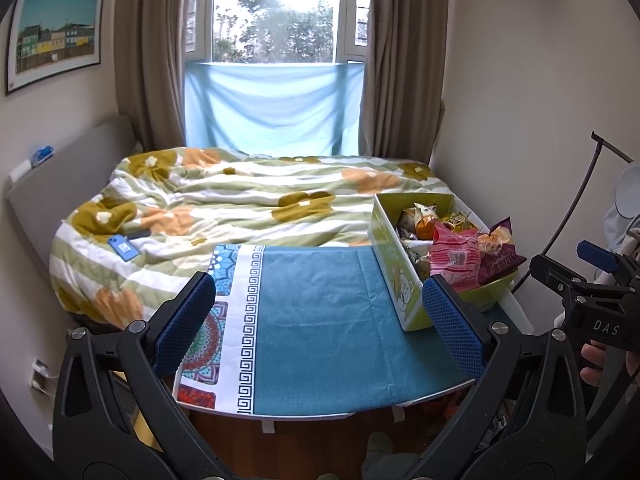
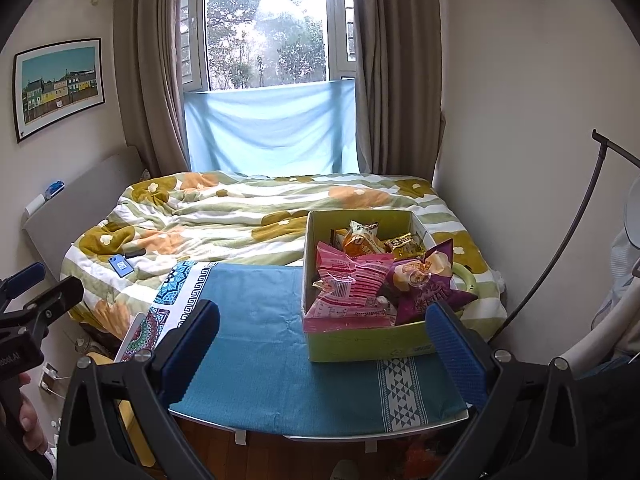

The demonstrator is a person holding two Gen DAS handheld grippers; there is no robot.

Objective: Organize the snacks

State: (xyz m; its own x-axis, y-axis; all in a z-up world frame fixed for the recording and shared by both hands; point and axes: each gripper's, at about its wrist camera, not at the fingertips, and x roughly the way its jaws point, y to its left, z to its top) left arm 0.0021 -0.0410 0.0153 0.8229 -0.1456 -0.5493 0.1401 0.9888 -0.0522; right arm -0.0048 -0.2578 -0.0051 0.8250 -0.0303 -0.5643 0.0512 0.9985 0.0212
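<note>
A green cardboard box (image 2: 360, 346) stands on the right part of a small table covered with a teal cloth (image 2: 256, 344). It is full of snack packets: a pink packet (image 2: 352, 292), a purple packet (image 2: 432, 284) and orange and yellow ones (image 2: 362, 242) behind. In the left wrist view the same box (image 1: 394, 268) is at the right, with the pink packet (image 1: 456, 258) on top. My left gripper (image 1: 320, 320) is open over the bare cloth (image 1: 320, 320), left of the box. My right gripper (image 2: 324, 344) is open in front of the box, holding nothing.
A bed with a flowered quilt (image 2: 240, 216) lies behind the table, with a blue phone (image 2: 121, 266) and a dark object on it. A window with curtains (image 2: 272, 40) is at the back. A black stand (image 2: 576, 224) leans at the right wall. Wooden floor shows below the table edge.
</note>
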